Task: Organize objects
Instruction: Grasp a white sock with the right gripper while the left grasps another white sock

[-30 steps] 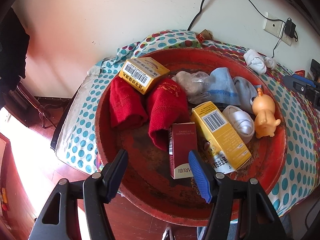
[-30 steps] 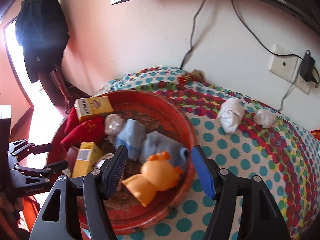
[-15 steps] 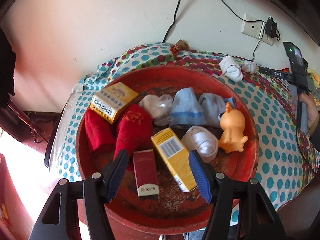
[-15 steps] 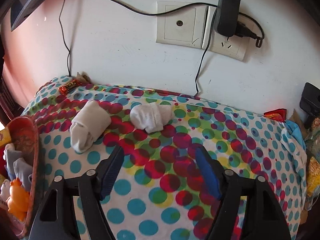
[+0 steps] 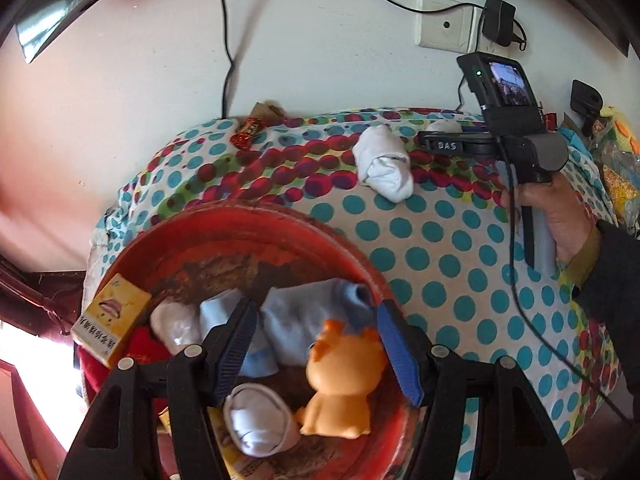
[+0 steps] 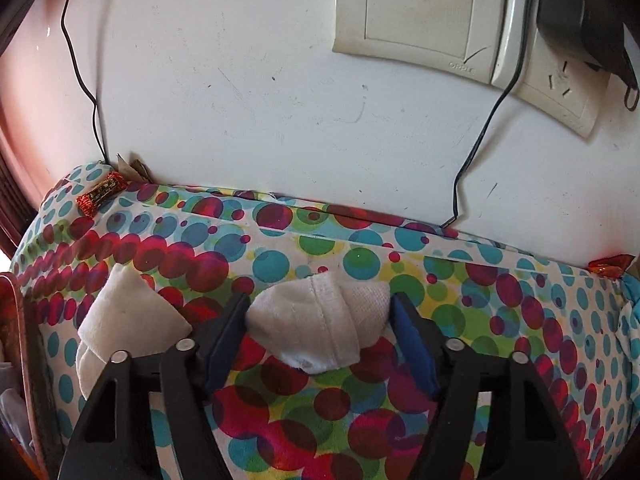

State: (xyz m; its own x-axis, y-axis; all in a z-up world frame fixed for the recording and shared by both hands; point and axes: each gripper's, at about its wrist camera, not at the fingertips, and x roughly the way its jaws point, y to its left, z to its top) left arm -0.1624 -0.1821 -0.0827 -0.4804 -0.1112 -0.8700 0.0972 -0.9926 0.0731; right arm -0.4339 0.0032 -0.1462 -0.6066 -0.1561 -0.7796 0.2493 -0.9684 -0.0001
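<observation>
I have my right gripper [image 6: 318, 344] spread open around the rolled white sock [image 6: 320, 320] on the dotted cloth [image 6: 360, 420] beside the red basin [image 5: 248, 232], ready to pinch, while my left gripper [image 5: 316, 352] waits open over that basin.

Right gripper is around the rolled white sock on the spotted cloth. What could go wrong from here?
1. The right gripper is open around the rolled white sock, which looks loosely rolled; closing on it may unroll it or let it slip.
2. A second rolled sock lies close to the left finger and could get nudged.
3. The fingers sit low over the spotted cloth and might pinch it.
</observation>
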